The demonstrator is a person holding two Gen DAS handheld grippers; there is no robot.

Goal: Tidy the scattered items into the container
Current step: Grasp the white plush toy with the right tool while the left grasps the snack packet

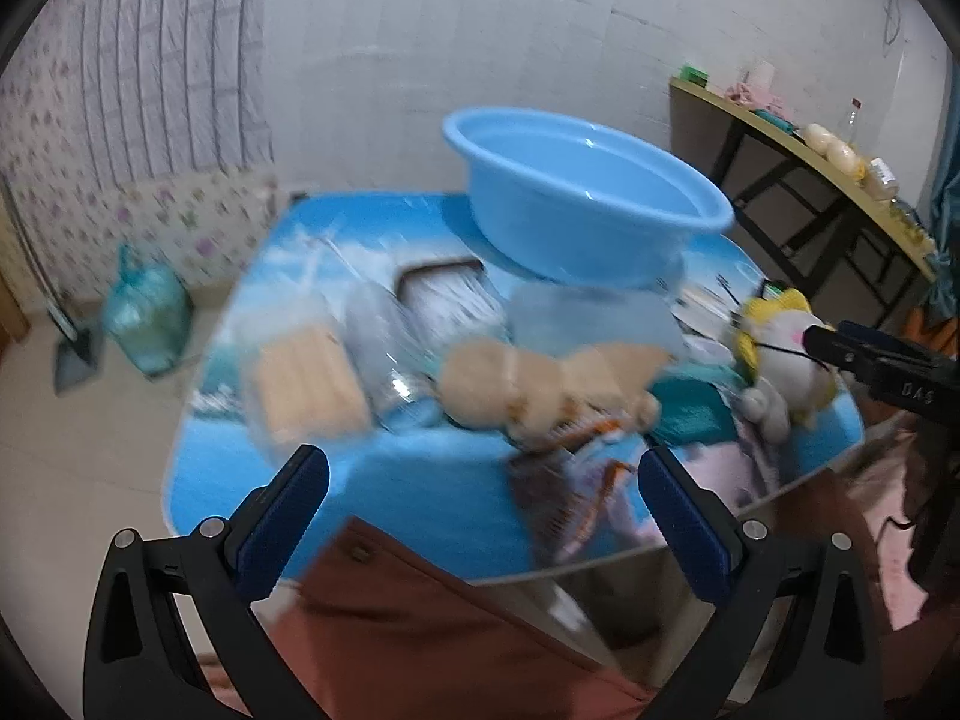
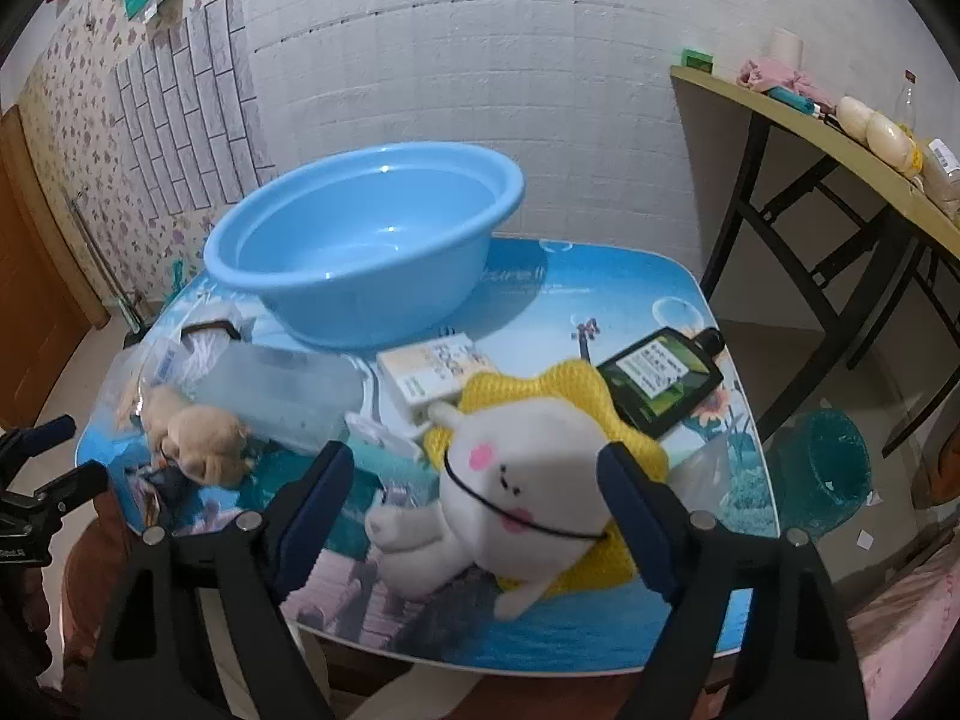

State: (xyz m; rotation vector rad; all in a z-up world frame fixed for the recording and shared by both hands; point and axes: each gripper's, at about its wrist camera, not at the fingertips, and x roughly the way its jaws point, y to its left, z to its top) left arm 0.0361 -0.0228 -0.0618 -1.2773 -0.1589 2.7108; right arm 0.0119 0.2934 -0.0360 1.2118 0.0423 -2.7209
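Blue basin (image 2: 360, 240) is sitting beyond both sets of jaws; right gripper (image 2: 474, 492) is straddling the white toy (image 2: 522, 480), jaws apart, left gripper (image 1: 480, 480) gaping empty over the desk (image 1: 420, 480).

A lived-in room of a home. A low table with a blue seaside-print top (image 2: 600, 276) stands against a white tiled wall (image 2: 480, 60). Left of the table, floral wallpaper (image 2: 78, 138) and a knotted green plastic bag (image 1: 147, 315) on the floor; right of it, a yellow-topped folding table (image 2: 840, 144) cluttered with bottles and household bits.
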